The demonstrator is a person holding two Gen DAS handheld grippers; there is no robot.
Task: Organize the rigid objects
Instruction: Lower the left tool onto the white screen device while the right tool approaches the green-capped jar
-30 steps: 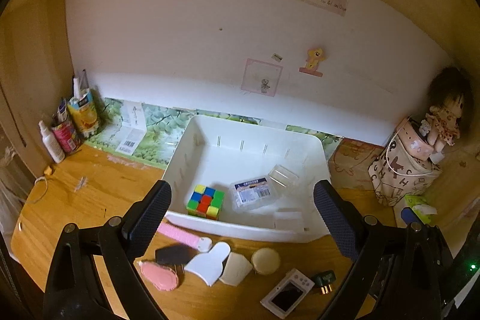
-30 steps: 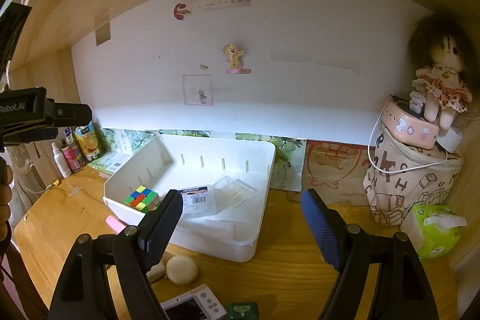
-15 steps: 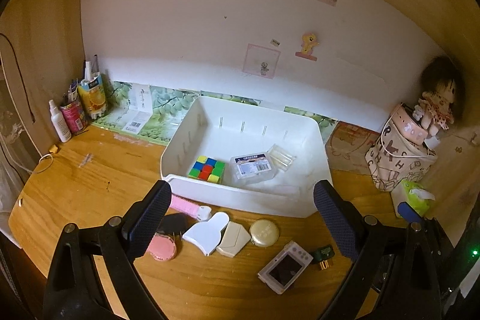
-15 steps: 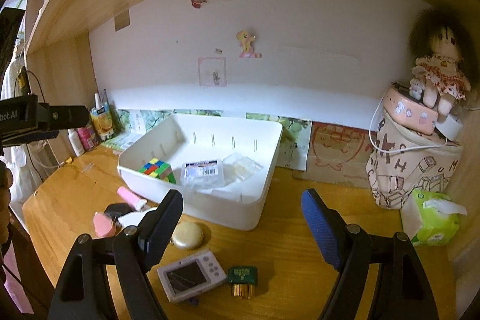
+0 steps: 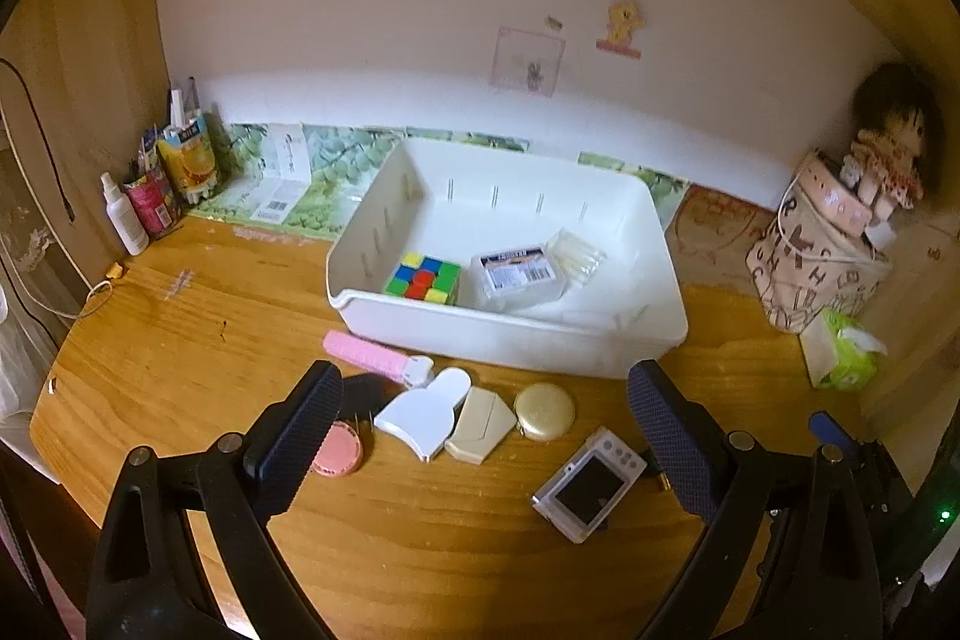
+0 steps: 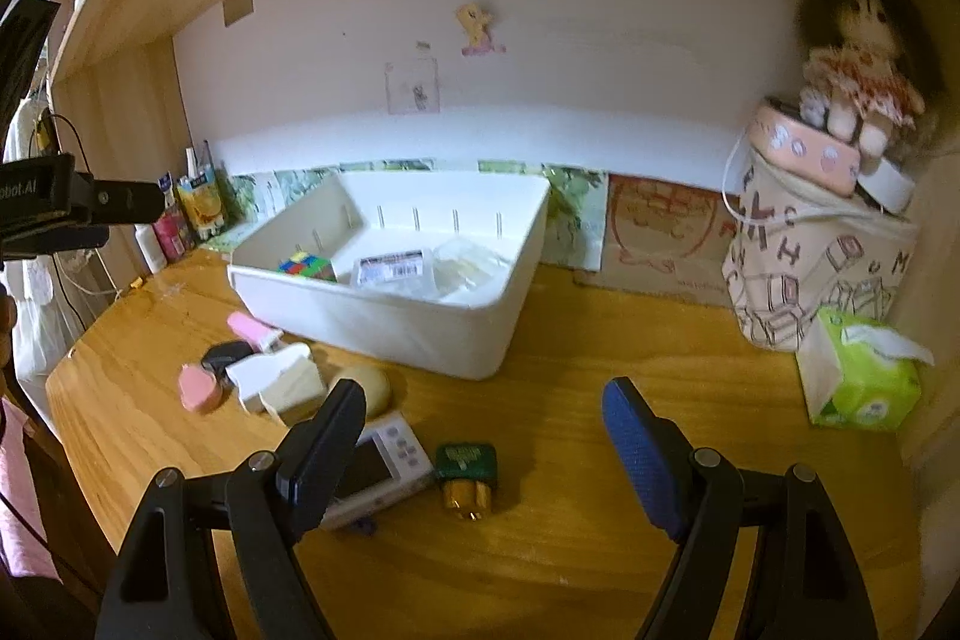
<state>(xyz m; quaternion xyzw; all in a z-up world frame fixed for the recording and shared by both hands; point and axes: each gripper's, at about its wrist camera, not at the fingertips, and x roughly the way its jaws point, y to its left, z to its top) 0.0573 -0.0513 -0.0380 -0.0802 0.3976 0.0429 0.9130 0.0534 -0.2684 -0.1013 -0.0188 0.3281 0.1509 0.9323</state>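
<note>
- White bin (image 5: 654, 280) stands on the wooden desk (image 5: 180, 316) toward its back edge, long axis running along that edge, open top up. Inside: a colour cube (image 5: 425, 278) at the near left corner, a clear labelled box (image 5: 521, 271) beside it, a second clear case (image 5: 577, 253) touching that box.
- Loose items lie in a row on the desk just in front of the bin's near wall. Pink bar (image 5: 367, 356): long axis roughly along the wall, white-capped end pointing right. White scoop-shaped piece (image 5: 427, 415): narrow end pointing at the bin. Cream wedge (image 5: 480, 427) and gold round compact (image 5: 545, 411) next to it.
- Pink round case (image 5: 337, 451) and a dark item (image 6: 227, 353) (kind unclear) sit left of the scoop.
- Small camera (image 5: 591, 484) lies screen up, long axis skewed to the desk's front edge; green plug adapter (image 6: 467, 469) just beside it, brass prongs toward the front edge.
- Left gripper (image 5: 480, 436): jaws spread wide, empty, above the row.
- Right gripper (image 6: 483, 445): jaws spread wide, nothing between the pads, above the adapter.
</note>
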